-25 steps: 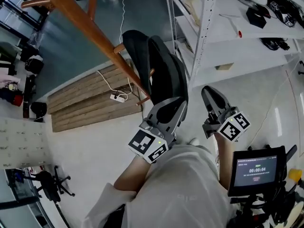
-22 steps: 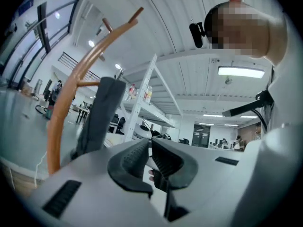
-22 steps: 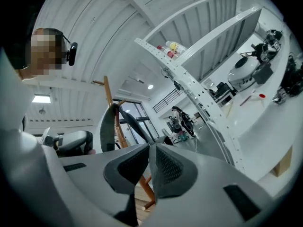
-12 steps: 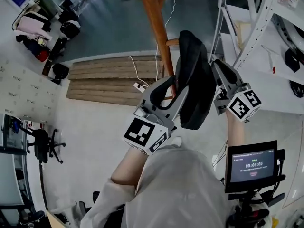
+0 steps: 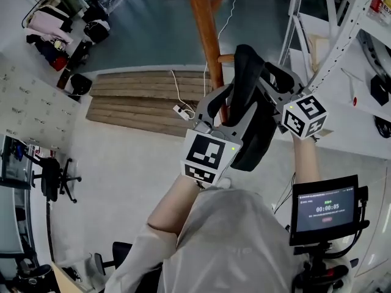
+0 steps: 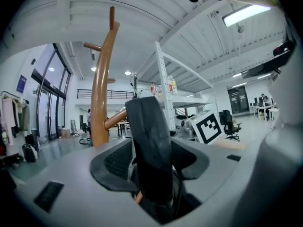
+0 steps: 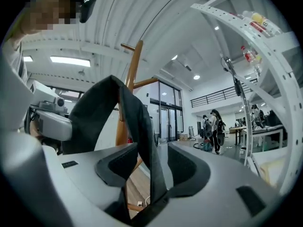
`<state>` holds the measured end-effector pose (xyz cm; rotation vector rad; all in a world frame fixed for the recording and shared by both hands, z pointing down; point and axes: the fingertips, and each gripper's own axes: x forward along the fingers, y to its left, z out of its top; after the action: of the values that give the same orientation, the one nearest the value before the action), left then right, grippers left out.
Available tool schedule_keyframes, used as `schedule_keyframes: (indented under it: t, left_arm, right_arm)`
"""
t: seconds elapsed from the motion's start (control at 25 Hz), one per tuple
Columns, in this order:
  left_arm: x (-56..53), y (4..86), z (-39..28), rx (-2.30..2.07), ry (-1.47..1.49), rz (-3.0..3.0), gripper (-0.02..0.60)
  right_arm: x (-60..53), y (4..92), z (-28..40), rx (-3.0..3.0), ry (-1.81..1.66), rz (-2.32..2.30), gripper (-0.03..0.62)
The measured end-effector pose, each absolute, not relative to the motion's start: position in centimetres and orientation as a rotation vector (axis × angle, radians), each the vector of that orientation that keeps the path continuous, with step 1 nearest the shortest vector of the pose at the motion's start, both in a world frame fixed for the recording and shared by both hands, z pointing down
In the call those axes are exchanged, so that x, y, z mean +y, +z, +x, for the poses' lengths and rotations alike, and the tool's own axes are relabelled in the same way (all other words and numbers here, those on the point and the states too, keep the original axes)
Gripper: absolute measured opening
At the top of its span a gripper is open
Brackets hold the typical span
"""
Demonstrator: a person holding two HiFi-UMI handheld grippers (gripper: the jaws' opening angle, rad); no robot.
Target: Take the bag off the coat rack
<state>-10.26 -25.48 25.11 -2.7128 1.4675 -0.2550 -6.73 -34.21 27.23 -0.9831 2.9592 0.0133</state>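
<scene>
Bag (image 5: 256, 140), black and slack, hangs against the wooden coat rack (image 5: 204, 35), its top at a short peg (image 5: 226, 58) that sticks out from the rack's pole toward the white shelving (image 5: 342, 35).

The left gripper (image 5: 235, 105) reaches in just beside the pole. Its fingers (image 6: 113, 162) are spreading wide, and a broad fold of the bag (image 6: 151, 145) stands upright between them with a gap on each side, so nothing is clamped. Behind that fold, the left gripper view shows the rack (image 6: 100, 93) rising.

The right gripper (image 5: 274, 81) sits on the bag's far side from the pole. Its fingers are also opening. A thin strap (image 7: 137, 122) runs down between them, loose and not pinched.

Wooden boards (image 5: 140, 102) lie on the floor at the rack's foot.
</scene>
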Motion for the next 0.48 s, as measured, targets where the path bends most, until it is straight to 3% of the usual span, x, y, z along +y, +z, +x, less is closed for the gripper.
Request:
schedule_keyframes:
  t: [0.04,0.48]
  left_arm:
    - [-25.5,25.1,-10.5,1.482,-0.267,-2.701,0.221]
    - [-28.0,26.7,-10.0,1.477,-0.269,-2.732,0.22]
  right_arm:
    - [-34.2,27.1,-7.3,2.977,0.023,-0.966,0.184]
    - [-35.4,27.6,-8.4,3.108,-0.095,-0.595,0.183]
